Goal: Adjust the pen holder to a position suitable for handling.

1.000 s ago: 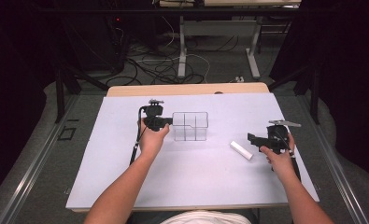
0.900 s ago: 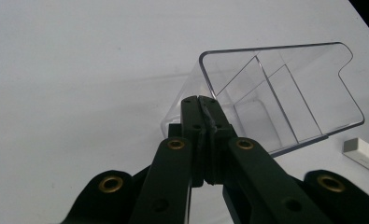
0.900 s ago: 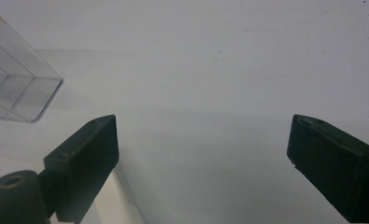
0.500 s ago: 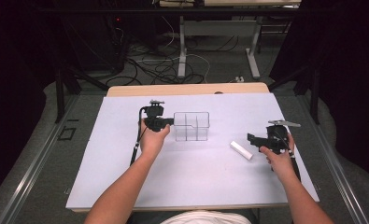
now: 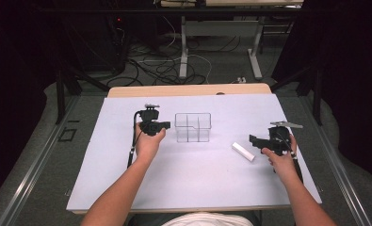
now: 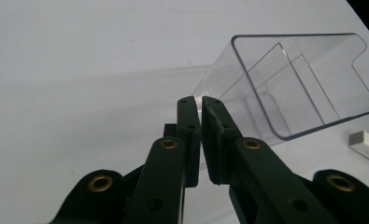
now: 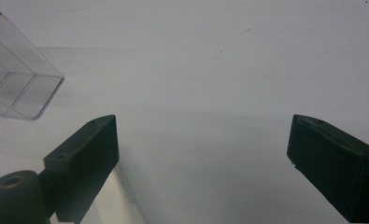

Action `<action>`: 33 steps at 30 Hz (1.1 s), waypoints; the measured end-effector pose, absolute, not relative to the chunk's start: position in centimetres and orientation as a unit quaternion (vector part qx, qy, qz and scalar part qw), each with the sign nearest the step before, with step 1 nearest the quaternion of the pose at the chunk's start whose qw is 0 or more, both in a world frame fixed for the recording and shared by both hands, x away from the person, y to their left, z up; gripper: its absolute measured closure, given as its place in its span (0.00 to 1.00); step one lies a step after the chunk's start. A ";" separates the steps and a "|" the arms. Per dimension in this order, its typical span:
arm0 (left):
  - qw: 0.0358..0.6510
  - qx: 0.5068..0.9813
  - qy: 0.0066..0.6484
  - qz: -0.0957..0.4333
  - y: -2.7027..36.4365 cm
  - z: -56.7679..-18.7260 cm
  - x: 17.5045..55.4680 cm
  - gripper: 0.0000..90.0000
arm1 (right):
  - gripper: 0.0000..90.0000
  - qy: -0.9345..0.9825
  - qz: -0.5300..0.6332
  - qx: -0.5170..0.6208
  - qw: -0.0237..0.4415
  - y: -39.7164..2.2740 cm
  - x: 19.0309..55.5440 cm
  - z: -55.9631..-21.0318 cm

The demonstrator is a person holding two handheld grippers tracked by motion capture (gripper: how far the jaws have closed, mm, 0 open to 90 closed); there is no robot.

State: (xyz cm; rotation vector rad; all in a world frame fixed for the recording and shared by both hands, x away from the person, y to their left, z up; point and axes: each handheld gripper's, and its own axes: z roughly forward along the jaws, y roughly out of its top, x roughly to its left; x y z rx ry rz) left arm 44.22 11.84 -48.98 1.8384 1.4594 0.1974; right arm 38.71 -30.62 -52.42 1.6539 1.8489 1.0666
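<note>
Just in front of the fingers [image 6: 191, 135] of the left gripper [image 6: 201, 100], the divided box [image 6: 294, 84] is clear, glossy plastic with smooth walls. The fingers are matt black plastic, slightly rough on the inner faces, with brass-coloured metal rivets. The surface [image 5: 193, 188] under them looks like matt white paper, and the small block [image 5: 243, 151] near the right gripper [image 5: 256, 141] is smooth, dull white.

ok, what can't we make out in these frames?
- Small white rectangular block: cut off by the right edge in the left gripper view; partly behind the left finger in the right gripper view.
- Clear plastic divided box: cropped by the right gripper view's left edge.
- Block markings: too blurred.
</note>
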 end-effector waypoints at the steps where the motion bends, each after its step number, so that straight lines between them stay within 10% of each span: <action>1: 0.384 0.721 0.571 0.077 12.1 -49.0 44.1 0.94 | 0.10 0.668 0.386 0.596 0.221 -30.6 38.7 -52.4; 33: 0.449 0.710 0.530 0.111 18.1 -49.5 40.0 0.49 | 0.14 0.689 0.382 0.567 0.240 -29.8 38.4 -51.8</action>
